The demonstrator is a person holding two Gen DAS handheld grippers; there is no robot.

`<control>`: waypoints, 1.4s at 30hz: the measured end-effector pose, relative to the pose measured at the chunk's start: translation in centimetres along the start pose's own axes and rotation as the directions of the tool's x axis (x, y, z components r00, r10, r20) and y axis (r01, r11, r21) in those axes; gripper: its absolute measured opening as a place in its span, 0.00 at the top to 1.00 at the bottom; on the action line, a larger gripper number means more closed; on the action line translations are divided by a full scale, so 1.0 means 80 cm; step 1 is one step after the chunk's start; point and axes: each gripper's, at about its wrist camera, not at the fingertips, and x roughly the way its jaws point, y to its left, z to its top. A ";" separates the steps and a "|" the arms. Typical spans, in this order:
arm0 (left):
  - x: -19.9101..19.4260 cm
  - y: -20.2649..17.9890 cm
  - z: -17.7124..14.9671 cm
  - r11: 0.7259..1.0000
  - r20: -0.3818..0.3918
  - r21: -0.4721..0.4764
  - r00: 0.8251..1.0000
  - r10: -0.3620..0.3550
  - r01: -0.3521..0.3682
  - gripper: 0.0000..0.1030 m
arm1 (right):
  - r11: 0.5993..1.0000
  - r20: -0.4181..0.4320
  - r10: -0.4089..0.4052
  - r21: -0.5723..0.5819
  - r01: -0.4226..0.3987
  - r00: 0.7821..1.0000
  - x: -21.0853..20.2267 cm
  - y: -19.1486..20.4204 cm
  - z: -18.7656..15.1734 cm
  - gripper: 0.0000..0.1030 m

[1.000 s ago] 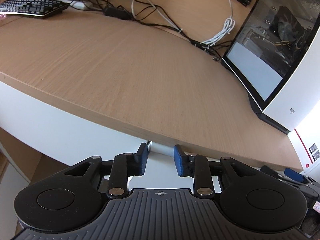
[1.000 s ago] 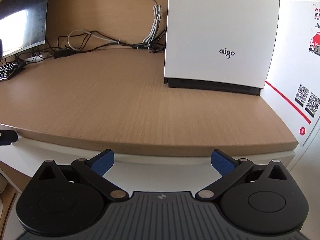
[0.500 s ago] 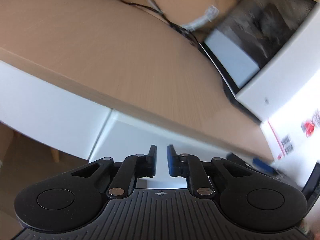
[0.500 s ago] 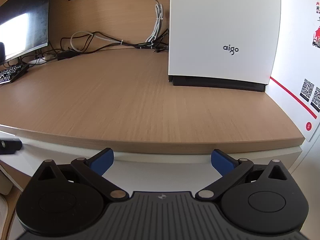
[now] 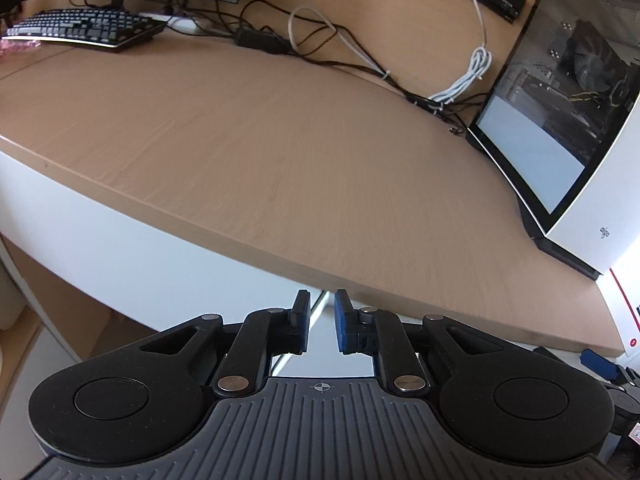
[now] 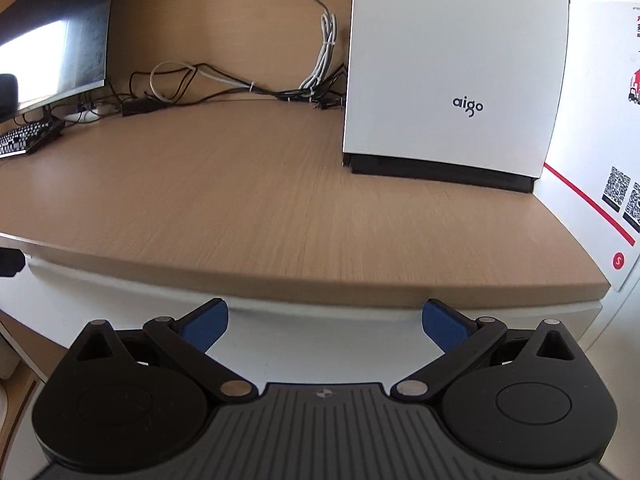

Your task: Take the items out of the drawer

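Under the wooden desk top (image 5: 280,140) runs a white drawer front (image 6: 120,292). My left gripper (image 5: 322,320) is at that front's left end, its fingers drawn in to a narrow gap with the panel's edge (image 5: 316,312) between them. Its dark tip (image 6: 8,264) shows at the left border of the right wrist view. My right gripper (image 6: 324,320) hangs wide open before the middle of the drawer front, just below the desk edge, with nothing between its blue pads (image 6: 208,320). The drawer's inside is hidden.
A white computer case (image 6: 452,64) stands at the desk's right rear beside a white board with QR codes (image 6: 618,184). A keyboard (image 5: 80,28), a monitor (image 6: 52,52) and tangled cables (image 5: 340,52) line the back. Bare wood lies between them.
My left gripper's fingers have drawn together since a second ago. Its view dipped towards the drawer front, then tilted back up. The right gripper stayed open and rose slightly.
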 end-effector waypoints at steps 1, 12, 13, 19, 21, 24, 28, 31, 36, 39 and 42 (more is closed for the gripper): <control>0.002 -0.001 0.001 1.000 -0.003 0.005 1.000 -0.001 0.001 0.86 | 1.000 0.001 0.002 0.007 -0.002 1.000 0.001 -0.001 0.000 0.00; 0.014 -0.005 -0.001 0.999 -0.053 0.010 0.997 -0.051 0.051 0.73 | 0.999 -0.015 -0.015 0.050 0.016 1.000 0.008 -0.006 0.005 0.00; 0.014 -0.007 -0.003 0.998 -0.048 0.033 0.998 -0.046 0.048 0.72 | 0.999 -0.016 -0.015 0.046 0.016 1.000 0.009 -0.006 0.005 0.00; 0.020 0.002 -0.003 0.996 -0.057 -0.034 0.995 -0.081 0.079 0.75 | 1.000 -0.054 -0.010 0.022 0.012 0.998 0.015 -0.004 0.006 0.00; 0.024 0.003 -0.003 0.991 -0.079 -0.061 0.989 -0.124 0.119 0.81 | 1.000 -0.130 0.011 0.028 -0.007 0.991 0.026 -0.006 0.005 0.00; 0.023 -0.006 -0.005 0.996 -0.083 -0.027 0.993 -0.089 0.087 0.81 | 0.997 -0.149 0.022 0.070 -0.012 0.989 0.024 -0.017 0.006 0.00; 0.019 -0.003 -0.009 0.998 -0.088 -0.056 0.995 -0.045 0.040 0.81 | 1.000 -0.109 -0.017 0.024 0.020 0.994 0.010 -0.023 0.015 0.00; 0.018 -0.005 -0.008 0.998 -0.094 -0.060 0.995 -0.027 0.021 0.80 | 0.999 -0.111 -0.031 0.015 0.033 0.993 0.007 -0.030 0.018 0.00; 0.017 -0.013 -0.006 0.999 -0.091 -0.031 0.996 -0.014 0.012 0.80 | 0.999 -0.130 -0.049 0.018 0.052 0.990 0.007 -0.034 0.017 0.00; 0.015 -0.012 -0.008 1.000 -0.091 -0.020 0.996 -0.013 0.012 0.80 | 0.999 -0.123 -0.040 -0.003 0.040 0.992 0.005 -0.031 0.015 0.00; 0.013 -0.011 -0.014 1.000 -0.097 -0.003 0.995 -0.008 0.008 0.80 | 0.999 -0.133 -0.034 -0.006 0.034 0.991 0.010 -0.029 0.012 0.00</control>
